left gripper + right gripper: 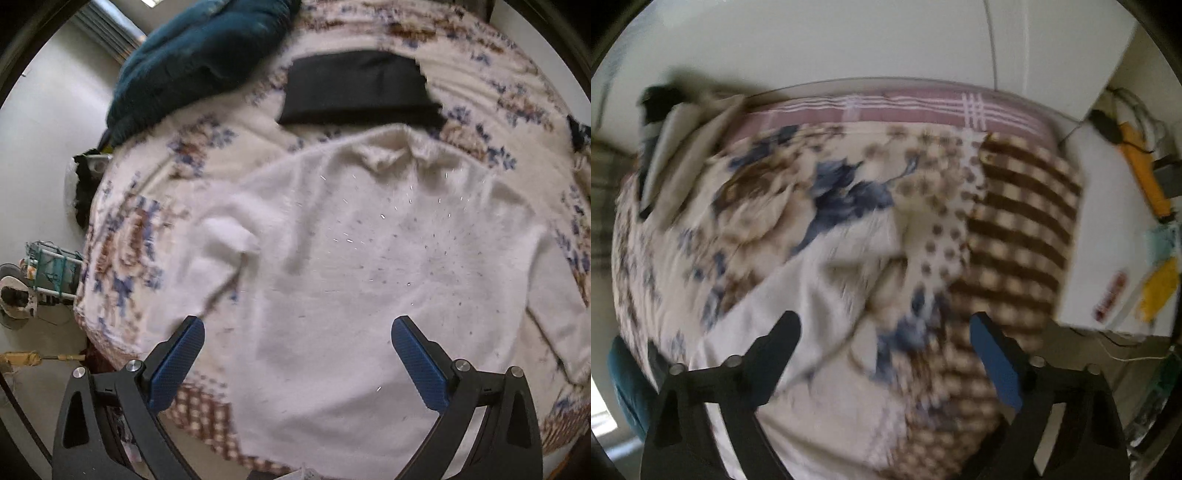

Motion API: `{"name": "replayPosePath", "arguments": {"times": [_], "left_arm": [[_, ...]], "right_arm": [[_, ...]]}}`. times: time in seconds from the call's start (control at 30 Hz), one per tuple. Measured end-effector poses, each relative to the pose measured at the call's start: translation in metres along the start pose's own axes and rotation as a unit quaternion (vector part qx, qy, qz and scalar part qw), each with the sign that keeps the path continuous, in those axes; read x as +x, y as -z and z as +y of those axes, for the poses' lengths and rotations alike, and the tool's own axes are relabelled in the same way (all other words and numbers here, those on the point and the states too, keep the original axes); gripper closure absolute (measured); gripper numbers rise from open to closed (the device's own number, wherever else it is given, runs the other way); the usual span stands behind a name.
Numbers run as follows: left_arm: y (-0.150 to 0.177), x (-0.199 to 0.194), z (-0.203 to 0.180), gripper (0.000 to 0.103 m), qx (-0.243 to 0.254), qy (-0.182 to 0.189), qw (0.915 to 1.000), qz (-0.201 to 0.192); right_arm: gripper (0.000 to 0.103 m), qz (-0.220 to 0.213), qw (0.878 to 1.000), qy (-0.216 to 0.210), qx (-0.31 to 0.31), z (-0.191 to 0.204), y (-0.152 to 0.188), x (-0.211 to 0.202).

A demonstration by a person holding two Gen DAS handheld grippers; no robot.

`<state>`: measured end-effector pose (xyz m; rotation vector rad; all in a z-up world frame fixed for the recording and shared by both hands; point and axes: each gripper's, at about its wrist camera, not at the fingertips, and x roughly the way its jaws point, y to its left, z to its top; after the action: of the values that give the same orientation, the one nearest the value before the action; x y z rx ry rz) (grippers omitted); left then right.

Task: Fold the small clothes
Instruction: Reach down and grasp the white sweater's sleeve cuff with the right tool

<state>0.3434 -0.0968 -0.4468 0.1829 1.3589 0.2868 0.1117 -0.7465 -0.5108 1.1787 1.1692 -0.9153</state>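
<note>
The left tongs point(297, 328) stand wide apart with nothing between them, hovering over the lower part of a white sweater point(354, 266) that lies spread flat on the bed point(147, 236). The sweater's collar points toward the far side of the bed, one sleeve bends out toward the left edge, and the other runs down along the right edge. Just beyond the collar lies a folded black garment point(358, 88), and a dark teal cushion point(199, 55) sits at the far left corner. The right tongs point(884, 325) are also spread apart and empty, above a blurred white sleeve point(812, 291) that crosses the flowered bedcover point(798, 184). A brown checked blanket point(1019, 229) covers the bed's right edge, with a white box point(1108, 229) beside it.
</note>
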Motion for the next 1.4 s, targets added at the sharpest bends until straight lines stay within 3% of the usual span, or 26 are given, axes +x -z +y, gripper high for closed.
{"name": "replayPosePath", "arguments": {"times": [0.03, 0.1, 0.13, 0.33, 0.37, 0.4, 0.47, 0.5, 0.57, 0.6, 0.67, 0.77, 0.83, 0.87, 0.9, 0.93, 1.03, 1.23, 1.27, 1.3, 1.33, 1.4], "left_arm": [[-0.001, 0.016, -0.012, 0.0, 0.005, 0.002, 0.9999, 0.009], [-0.002, 0.036, -0.029, 0.0, 0.016, 0.005, 0.9996, 0.021], [-0.002, 0.047, -0.038, 0.0, 0.024, 0.008, 0.9993, 0.026], [0.0, 0.088, -0.072, 0.0, 0.054, 0.031, 0.9967, 0.053], [0.001, 0.091, -0.074, 0.0, 0.055, 0.031, 0.9964, 0.056], [0.001, 0.094, -0.075, 0.0, 0.054, 0.032, 0.9963, 0.059], [0.001, 0.098, -0.078, 0.0, 0.052, 0.033, 0.9961, 0.063], [0.001, 0.099, -0.078, 0.0, 0.051, 0.032, 0.9961, 0.064], [0.0, 0.102, -0.079, 0.0, 0.052, 0.029, 0.9961, 0.065], [0.0, 0.104, -0.079, 0.0, 0.054, 0.025, 0.9961, 0.065], [-0.003, 0.106, -0.077, 0.0, 0.056, 0.019, 0.9963, 0.063], [-0.004, 0.106, -0.072, 0.0, 0.051, 0.021, 0.9967, 0.06], [-0.004, 0.107, -0.07, 0.0, 0.045, 0.023, 0.9969, 0.061], [-0.003, 0.107, -0.069, 0.0, 0.042, 0.025, 0.9968, 0.063], [-0.002, 0.109, -0.068, 0.0, 0.038, 0.026, 0.9967, 0.067], [-0.002, 0.11, -0.067, 0.0, 0.036, 0.027, 0.9966, 0.069], [0.003, 0.112, -0.069, 0.0, 0.037, 0.024, 0.9964, 0.072], [0.015, 0.117, -0.077, 0.0, 0.052, 0.016, 0.9954, 0.079], [0.016, 0.117, -0.076, 0.0, 0.052, 0.015, 0.9954, 0.079], [0.017, 0.117, -0.076, 0.0, 0.052, 0.014, 0.9954, 0.08], [0.017, 0.116, -0.075, 0.0, 0.05, 0.015, 0.9954, 0.08], [0.018, 0.115, -0.073, 0.0, 0.045, 0.017, 0.9956, 0.08]], "right_arm": [[0.029, 0.007, 1.0, 0.004, -0.002, 0.002, -0.009, 0.017], [0.095, 0.024, 1.0, 0.007, -0.01, 0.008, -0.021, 0.047], [0.103, 0.023, 0.999, 0.016, -0.015, 0.013, -0.028, 0.057], [0.1, -0.083, 0.996, 0.031, 0.003, 0.021, -0.074, 0.032], [0.085, -0.079, 0.997, 0.026, 0.004, 0.019, -0.079, 0.031], [0.059, -0.062, 0.998, 0.019, 0.001, 0.019, -0.081, 0.035], [0.038, -0.021, 1.0, -0.007, 0.0, 0.015, -0.071, 0.046], [0.035, 0.001, 1.0, -0.015, 0.002, 0.013, -0.063, 0.055], [0.035, 0.052, 0.998, -0.035, 0.011, 0.008, -0.05, 0.079], [0.047, 0.072, 0.996, -0.054, 0.019, 0.009, -0.044, 0.093], [0.09, 0.064, 0.996, -0.06, 0.022, 0.014, -0.04, 0.101], [0.089, -0.022, 0.996, -0.081, 0.043, 0.022, -0.049, 0.073], [0.072, -0.066, 0.992, -0.082, 0.069, 0.016, -0.06, 0.057], [0.048, -0.075, 0.992, -0.06, 0.084, 0.008, -0.067, 0.053], [0.039, -0.078, 0.992, -0.037, 0.096, 0.001, -0.07, 0.052], [0.039, -0.083, 0.991, -0.022, 0.106, -0.007, -0.07, 0.05], [0.039, -0.045, 0.993, -0.044, 0.102, -0.018, -0.063, 0.063], [0.04, 0.009, 0.984, -0.126, 0.125, -0.014, -0.037, 0.115], [0.05, 0.009, 0.982, -0.129, 0.137, -0.011, -0.032, 0.124], [0.077, -0.004, 0.981, -0.125, 0.148, -0.009, -0.028, 0.127], [0.091, -0.011, 0.979, -0.13, 0.154, -0.009, -0.025, 0.126], [0.096, -0.029, 0.978, -0.133, 0.16, -0.005, -0.018, 0.116]]}}
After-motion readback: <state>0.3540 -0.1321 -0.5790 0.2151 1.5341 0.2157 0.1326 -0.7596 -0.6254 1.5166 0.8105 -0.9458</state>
